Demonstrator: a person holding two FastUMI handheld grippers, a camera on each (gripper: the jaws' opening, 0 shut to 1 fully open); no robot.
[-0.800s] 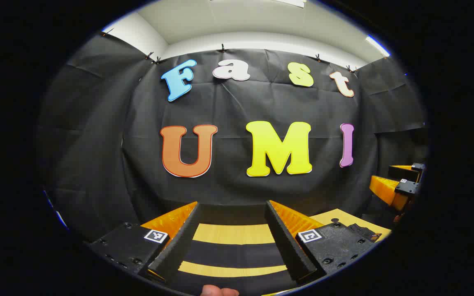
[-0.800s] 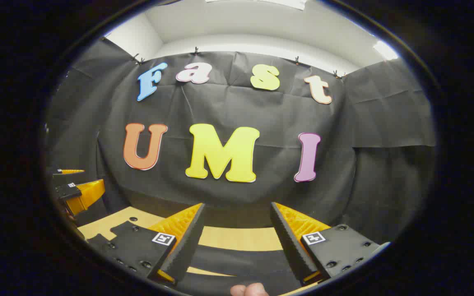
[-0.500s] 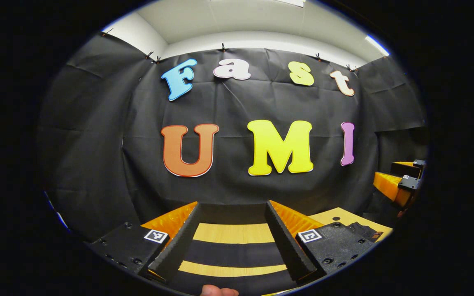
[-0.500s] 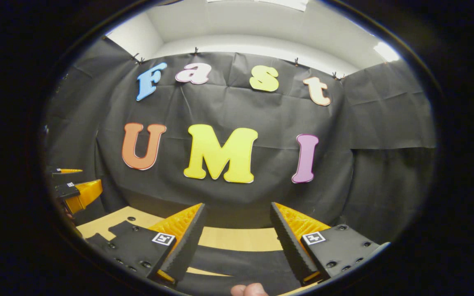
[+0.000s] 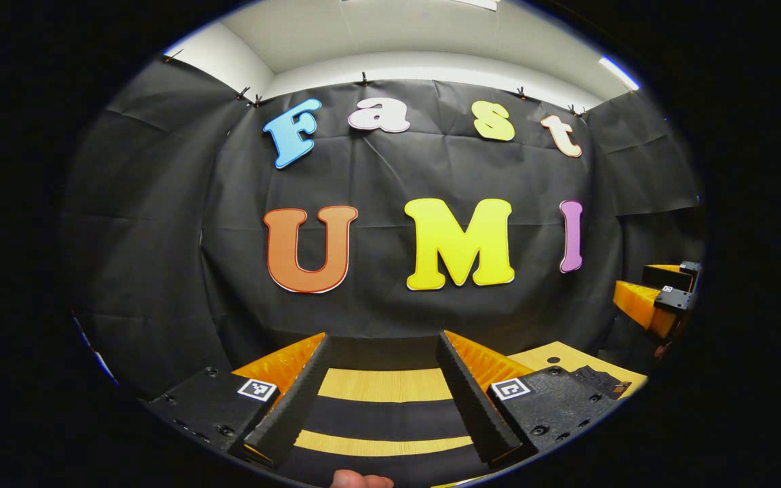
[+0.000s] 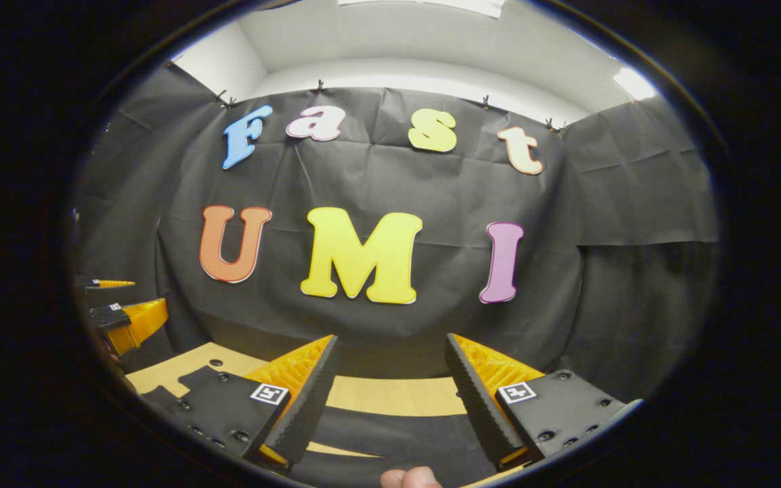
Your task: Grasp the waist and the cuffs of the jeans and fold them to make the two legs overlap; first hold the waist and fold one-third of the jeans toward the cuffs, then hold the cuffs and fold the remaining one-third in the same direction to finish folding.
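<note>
So far, both tongs stood apart and held nothing: the left gripper (image 5: 382,339) and the right gripper (image 6: 390,339) pointed at the wall. Dark jeans (image 5: 390,423) lay on the table (image 5: 384,385) below, and no fold looked started yet

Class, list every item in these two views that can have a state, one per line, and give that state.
Left tongs: open, nothing between the fingers, held level above the table.
Right tongs: open, empty, held level.
Jeans: dark cloth lying flat on the table below the left tongs, not gripped.
Table: wooden, partly covered by the jeans.
</note>
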